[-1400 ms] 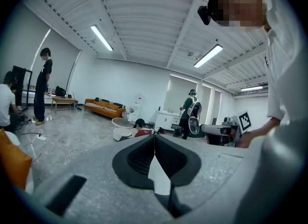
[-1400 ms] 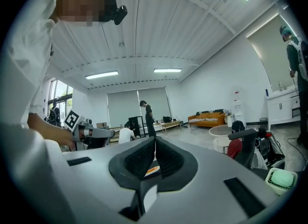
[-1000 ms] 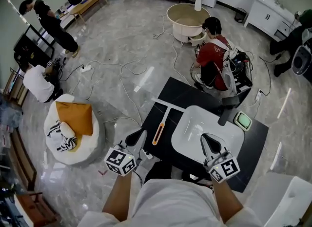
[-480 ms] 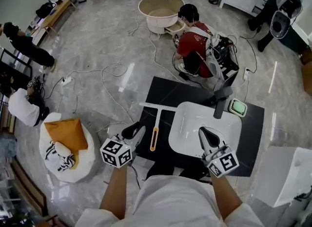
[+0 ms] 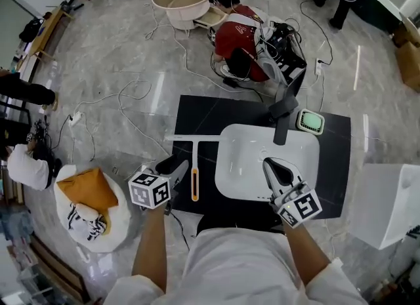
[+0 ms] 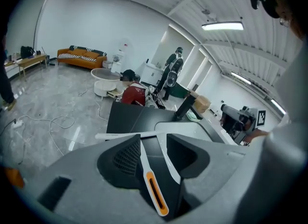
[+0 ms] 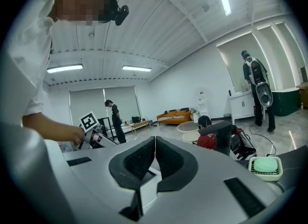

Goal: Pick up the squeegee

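Observation:
The squeegee lies on the black countertop (image 5: 197,117), left of the white sink (image 5: 226,159). Its white blade (image 5: 190,138) is at the far end and its white handle with an orange grip (image 5: 194,182) points toward me. My left gripper (image 5: 175,165) hovers just left of the handle; its jaws have just been opening and stand open. In the left gripper view the orange grip (image 6: 155,194) shows in the gap of that gripper (image 6: 153,143), with neither pad touching it. Over the sink's near edge my right gripper (image 5: 273,165) is shut and empty (image 7: 154,147).
A black faucet (image 5: 283,115) and a green sponge in a dish (image 5: 310,121) stand at the sink's far side. Beyond the counter a person in red (image 5: 239,31) crouches among cables. A white beanbag with an orange cushion (image 5: 88,192) sits at the left, and a white cabinet (image 5: 387,195) at the right.
The left gripper has come down and in beside the squeegee handle, and its jaws have gone from shut to open. The right gripper has shifted a little over the sink.

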Available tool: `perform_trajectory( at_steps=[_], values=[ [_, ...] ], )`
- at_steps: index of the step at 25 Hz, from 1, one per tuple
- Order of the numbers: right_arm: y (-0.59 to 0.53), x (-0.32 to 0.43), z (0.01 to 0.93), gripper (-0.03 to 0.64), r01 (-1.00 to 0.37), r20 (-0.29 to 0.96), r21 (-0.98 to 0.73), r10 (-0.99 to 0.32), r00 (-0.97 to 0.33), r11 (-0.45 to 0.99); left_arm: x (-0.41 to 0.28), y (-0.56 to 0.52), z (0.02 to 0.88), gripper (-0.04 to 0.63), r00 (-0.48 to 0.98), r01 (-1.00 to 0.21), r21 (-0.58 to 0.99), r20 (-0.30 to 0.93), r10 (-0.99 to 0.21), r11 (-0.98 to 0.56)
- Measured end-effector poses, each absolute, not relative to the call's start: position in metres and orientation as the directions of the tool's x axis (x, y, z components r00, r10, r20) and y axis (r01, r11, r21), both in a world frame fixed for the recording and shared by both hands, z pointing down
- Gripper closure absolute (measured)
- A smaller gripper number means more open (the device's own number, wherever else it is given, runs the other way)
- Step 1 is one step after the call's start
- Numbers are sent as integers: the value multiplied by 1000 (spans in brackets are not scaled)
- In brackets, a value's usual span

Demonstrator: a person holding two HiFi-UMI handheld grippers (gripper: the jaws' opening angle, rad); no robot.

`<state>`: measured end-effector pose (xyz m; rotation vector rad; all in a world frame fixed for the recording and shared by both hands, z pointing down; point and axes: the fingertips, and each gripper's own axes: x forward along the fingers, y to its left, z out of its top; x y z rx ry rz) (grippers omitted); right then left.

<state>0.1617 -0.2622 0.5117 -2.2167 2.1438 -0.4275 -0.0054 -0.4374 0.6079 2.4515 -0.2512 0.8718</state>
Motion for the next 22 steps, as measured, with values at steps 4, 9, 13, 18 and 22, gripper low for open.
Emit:
perform_trajectory(
  at_steps=[4, 9, 13, 18, 22],
  values=[
    [-257, 189, 521, 601, -970, 193, -230, -981, 32, -77, 11, -435, 633, 420, 713, -363, 420, 700, 42, -832],
    [-249, 217, 540, 601, -964, 208, -247, -977, 52, -104, 25, -437, 666, 420, 643, -412, 424, 763, 72, -807],
    [-241, 231, 556, 601, -951, 225, -279, -972, 67, -130, 33, -438, 685, 420, 592, -444, 428, 800, 101, -787],
    [-234, 240, 569, 601, -941, 230, -306, -970, 73, -144, 38, -433, 710, 420, 526, -466, 415, 840, 132, -782],
    [-229, 248, 574, 601, -932, 231, -326, -969, 84, -158, 42, -429, 724, 420, 489, -484, 428, 856, 169, -763]
  ],
)
